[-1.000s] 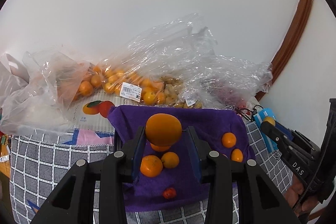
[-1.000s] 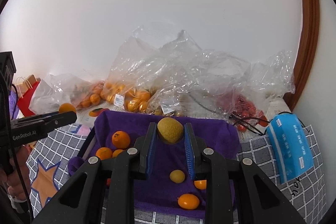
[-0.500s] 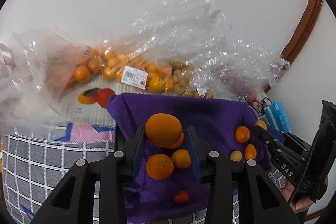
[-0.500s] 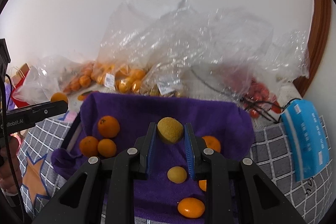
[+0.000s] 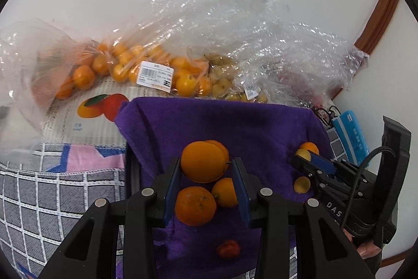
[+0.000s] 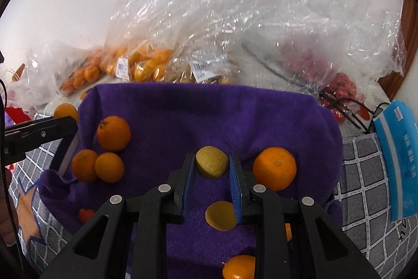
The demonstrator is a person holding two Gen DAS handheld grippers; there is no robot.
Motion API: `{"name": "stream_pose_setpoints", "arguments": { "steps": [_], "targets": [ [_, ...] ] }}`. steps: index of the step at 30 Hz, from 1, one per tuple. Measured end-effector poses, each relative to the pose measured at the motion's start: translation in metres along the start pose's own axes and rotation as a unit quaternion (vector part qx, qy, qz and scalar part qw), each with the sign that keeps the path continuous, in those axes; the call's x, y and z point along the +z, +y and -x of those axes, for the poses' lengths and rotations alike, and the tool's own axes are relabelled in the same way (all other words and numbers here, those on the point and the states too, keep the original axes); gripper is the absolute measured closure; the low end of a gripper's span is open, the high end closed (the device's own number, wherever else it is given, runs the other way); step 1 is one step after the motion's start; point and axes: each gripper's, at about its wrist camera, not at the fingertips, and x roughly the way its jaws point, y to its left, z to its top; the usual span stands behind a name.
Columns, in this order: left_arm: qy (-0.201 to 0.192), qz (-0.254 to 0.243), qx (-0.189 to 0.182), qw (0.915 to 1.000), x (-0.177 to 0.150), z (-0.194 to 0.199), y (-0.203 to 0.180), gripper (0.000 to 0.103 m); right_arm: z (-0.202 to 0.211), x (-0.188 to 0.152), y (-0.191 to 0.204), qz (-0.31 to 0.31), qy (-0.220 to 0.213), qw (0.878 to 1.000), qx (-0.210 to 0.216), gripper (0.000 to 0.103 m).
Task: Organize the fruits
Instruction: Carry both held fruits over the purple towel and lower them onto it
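Left gripper [image 5: 206, 170]: pinching a large orange [image 5: 203, 161] between its blue pads, held above the purple cloth [image 5: 235, 122].
Right gripper [image 6: 211, 171]: clamped on a small yellow-green fruit [image 6: 211, 161] — also over the cloth, right of centre.
Loose fruit, left side: three oranges [image 6: 113, 132] bunched together on the cloth; a small red fruit [image 6: 86, 215] nearer.
Loose fruit, right side: one orange [image 6: 274, 168] just right of the right gripper, a yellow fruit [image 6: 220, 215] below its pads.
Far edge: clear plastic bags [image 5: 235, 38] of oranges and red fruit against the wall.
Right edge: blue packet [image 6: 397, 153] on the checked sheet [image 6: 360, 174].
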Motion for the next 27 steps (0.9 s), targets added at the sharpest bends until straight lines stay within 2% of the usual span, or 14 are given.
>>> {"name": "stream_pose_setpoints", "arguments": {
  "steps": [21,27],
  "targets": [
    [0.023,-0.002,-0.004,0.9997,-0.006,-0.018,-0.002,0.066,-0.016,-0.007,-0.006,-0.006,0.025,1.000,0.000,0.077],
    [0.023,-0.011,-0.016,0.9996,-0.007,-0.019,-0.010,0.066,-0.018,-0.007,-0.005,-0.004,0.029,1.000,0.001,0.077]
  ]
}}
